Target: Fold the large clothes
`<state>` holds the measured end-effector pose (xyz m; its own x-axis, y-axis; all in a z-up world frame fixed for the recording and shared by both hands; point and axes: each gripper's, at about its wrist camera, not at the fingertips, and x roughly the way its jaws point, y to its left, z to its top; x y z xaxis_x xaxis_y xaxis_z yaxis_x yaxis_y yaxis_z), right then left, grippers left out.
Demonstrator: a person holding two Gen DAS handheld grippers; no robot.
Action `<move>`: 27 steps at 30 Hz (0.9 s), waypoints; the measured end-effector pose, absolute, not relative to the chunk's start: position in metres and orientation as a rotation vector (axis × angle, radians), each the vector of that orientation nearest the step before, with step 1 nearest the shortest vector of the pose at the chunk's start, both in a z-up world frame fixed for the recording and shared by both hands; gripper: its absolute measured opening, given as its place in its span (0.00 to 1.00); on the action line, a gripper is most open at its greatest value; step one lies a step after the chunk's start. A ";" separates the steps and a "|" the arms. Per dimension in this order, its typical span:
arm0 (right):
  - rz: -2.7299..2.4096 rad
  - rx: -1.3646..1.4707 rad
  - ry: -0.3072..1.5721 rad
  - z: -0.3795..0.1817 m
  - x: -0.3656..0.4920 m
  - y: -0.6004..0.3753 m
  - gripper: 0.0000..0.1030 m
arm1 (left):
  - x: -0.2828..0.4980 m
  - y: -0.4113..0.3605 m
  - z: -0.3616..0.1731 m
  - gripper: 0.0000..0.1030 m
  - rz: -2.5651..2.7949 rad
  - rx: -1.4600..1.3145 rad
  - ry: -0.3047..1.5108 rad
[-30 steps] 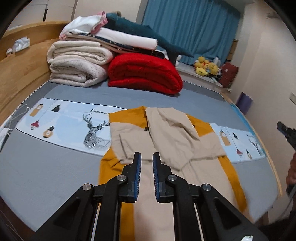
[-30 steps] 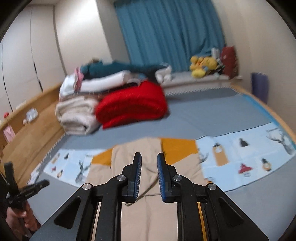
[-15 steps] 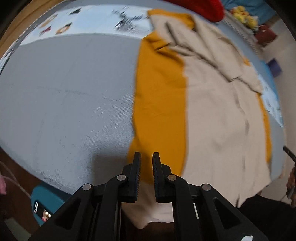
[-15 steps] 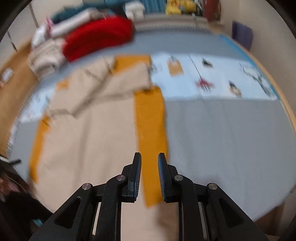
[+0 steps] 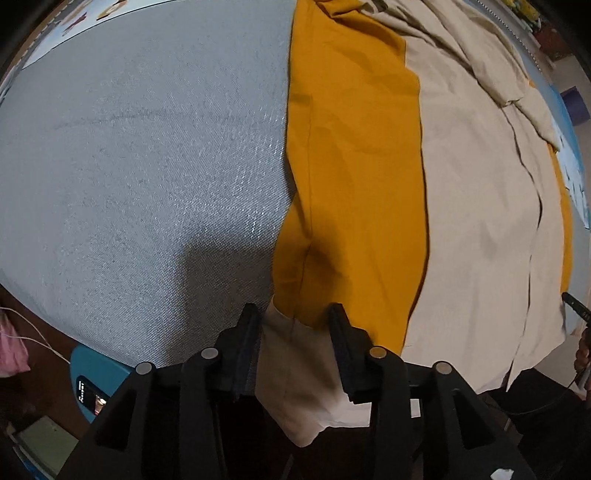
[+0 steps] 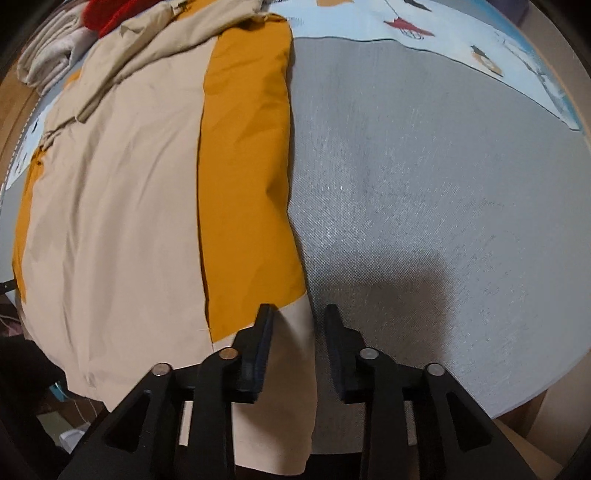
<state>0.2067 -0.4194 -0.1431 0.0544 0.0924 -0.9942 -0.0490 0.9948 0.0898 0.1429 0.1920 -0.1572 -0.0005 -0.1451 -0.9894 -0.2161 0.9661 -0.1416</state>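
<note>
A large beige and mustard-yellow garment [image 5: 461,192] lies spread flat on the grey bed, its hem hanging over the near edge. In the left wrist view my left gripper [image 5: 293,314] is open, its fingers straddling the garment's lower left corner where the yellow panel meets the beige hem. In the right wrist view the same garment [image 6: 122,192] fills the left half, and my right gripper [image 6: 299,314] is open, its fingers straddling the lower right hem corner. The sleeves lie folded across the chest at the far end.
The grey bed cover [image 5: 147,166] extends to the left of the garment and, in the right wrist view [image 6: 424,203], to the right of it. A light blue printed runner [image 6: 443,33] crosses the bed beyond. Folded blankets [image 6: 48,55] are stacked at the far left. A blue object [image 5: 92,384] sits below the bed edge.
Both grippers have dropped from a high view of the room down to the near bed edge, and both have opened from nearly shut to straddle the hem corners.
</note>
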 end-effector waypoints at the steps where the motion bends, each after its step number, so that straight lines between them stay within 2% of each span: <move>1: 0.100 0.034 1.515 -0.144 0.206 -0.421 0.42 | 0.143 0.191 -0.158 0.36 0.057 -0.288 1.579; 4: 0.086 0.057 1.529 -0.147 0.205 -0.429 0.44 | 0.144 0.189 -0.160 0.36 0.054 -0.294 1.584; 19: 0.119 0.020 1.558 -0.145 0.211 -0.437 0.44 | 0.140 0.180 -0.165 0.35 0.046 -0.251 1.587; 21: 0.126 0.009 1.555 -0.142 0.211 -0.436 0.36 | 0.141 0.174 -0.165 0.32 0.037 -0.229 1.581; 22: 0.129 0.002 1.553 -0.140 0.211 -0.435 0.25 | 0.140 0.170 -0.165 0.22 0.026 -0.226 1.578; 23: 0.130 -0.008 1.548 -0.137 0.210 -0.434 0.17 | 0.139 0.168 -0.163 0.18 0.009 -0.227 1.572; 25: 0.147 -0.005 1.535 -0.129 0.209 -0.432 0.10 | 0.139 0.161 -0.156 0.06 -0.007 -0.221 1.545; 27: 0.158 0.011 1.502 -0.114 0.209 -0.434 0.08 | 0.137 0.153 -0.145 0.05 -0.029 -0.201 1.507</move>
